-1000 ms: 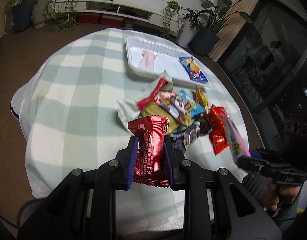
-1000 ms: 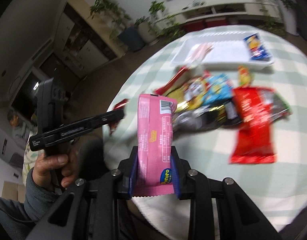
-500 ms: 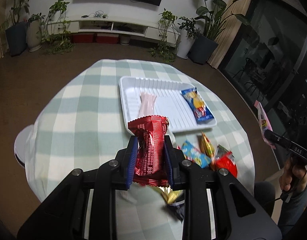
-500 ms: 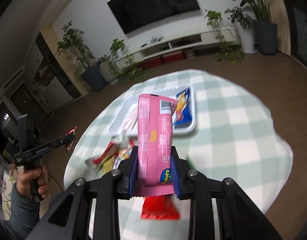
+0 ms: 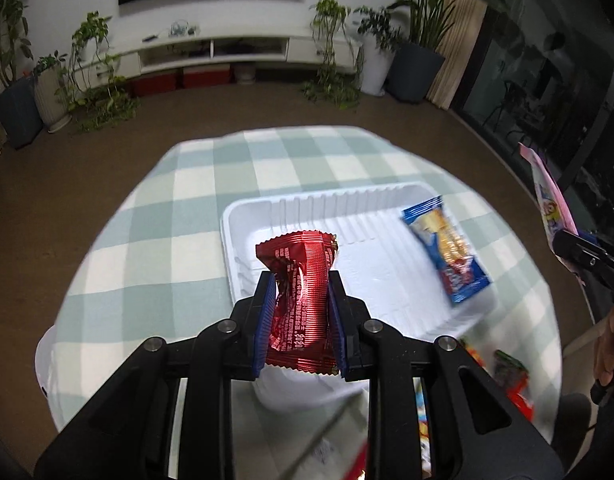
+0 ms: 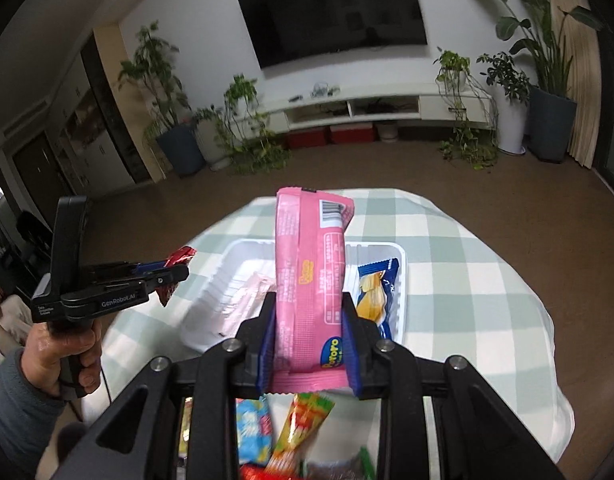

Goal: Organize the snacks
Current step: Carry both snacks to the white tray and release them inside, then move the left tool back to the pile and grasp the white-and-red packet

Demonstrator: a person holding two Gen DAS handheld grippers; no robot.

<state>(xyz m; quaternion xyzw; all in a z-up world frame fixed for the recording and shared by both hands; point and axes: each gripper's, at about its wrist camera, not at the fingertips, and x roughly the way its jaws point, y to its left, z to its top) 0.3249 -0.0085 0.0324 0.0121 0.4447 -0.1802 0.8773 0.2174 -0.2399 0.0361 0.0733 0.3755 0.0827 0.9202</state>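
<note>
Snacks (image 5: 301,300) in both tools, above tray (image 5: 387,196)

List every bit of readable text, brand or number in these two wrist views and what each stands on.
"GenRobot.AI": side of the black left gripper, seen from the right wrist view.
"Pororo", partly covered by a jaw: bottom of the pink snack packet in the right gripper.
Barcode and fine print on that packet: too small to read.
White print on the red foil snack packet: too small to read.
Blue snack packet in the white plastic tray: lettering blurred.
</note>
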